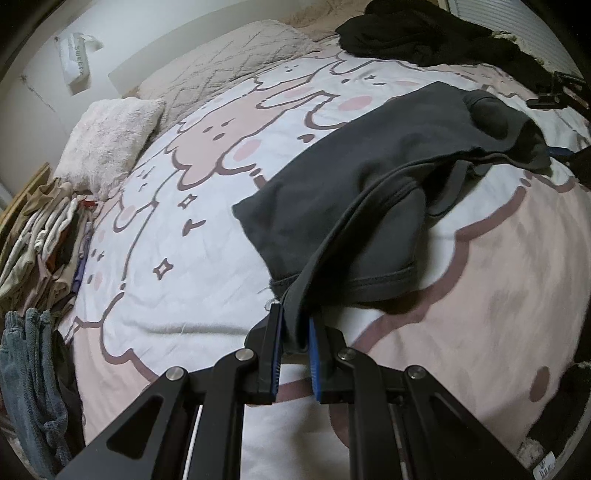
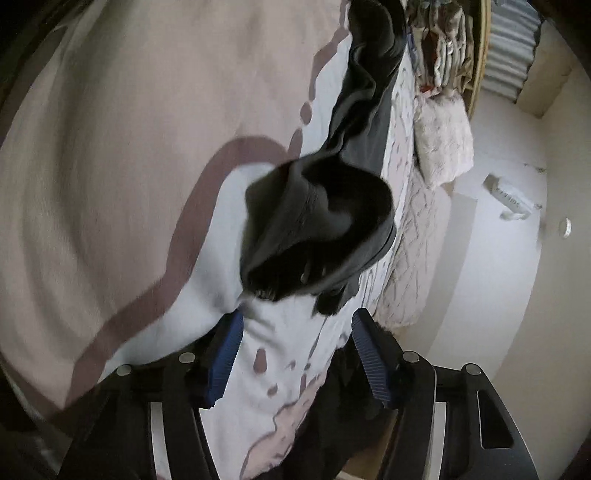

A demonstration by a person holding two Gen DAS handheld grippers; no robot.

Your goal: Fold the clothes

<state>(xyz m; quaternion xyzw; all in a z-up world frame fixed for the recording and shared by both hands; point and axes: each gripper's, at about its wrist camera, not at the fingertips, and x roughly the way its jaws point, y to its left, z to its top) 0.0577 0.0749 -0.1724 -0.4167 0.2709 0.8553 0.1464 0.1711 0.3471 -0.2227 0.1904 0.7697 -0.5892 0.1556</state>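
Observation:
A dark grey garment [image 1: 354, 192] lies partly folded on the bed's pink and white cartoon blanket [image 1: 177, 229]. My left gripper [image 1: 295, 332] is shut on the garment's near hem edge, which runs up from the blue pads. In the right wrist view the same garment [image 2: 321, 218] is bunched just ahead of my right gripper [image 2: 295, 332]. Its jaws stand wide apart with nothing between the blue pads [image 2: 225, 354]. The garment's far part stretches away toward the top of that view.
A black clothes pile [image 1: 436, 33] lies at the bed's far edge. A stack of folded clothes [image 1: 44, 236] and a blue towel [image 1: 29, 380] sit at the left. A fluffy cushion [image 1: 110, 140] and quilted pillow [image 1: 221, 59] lie by the wall.

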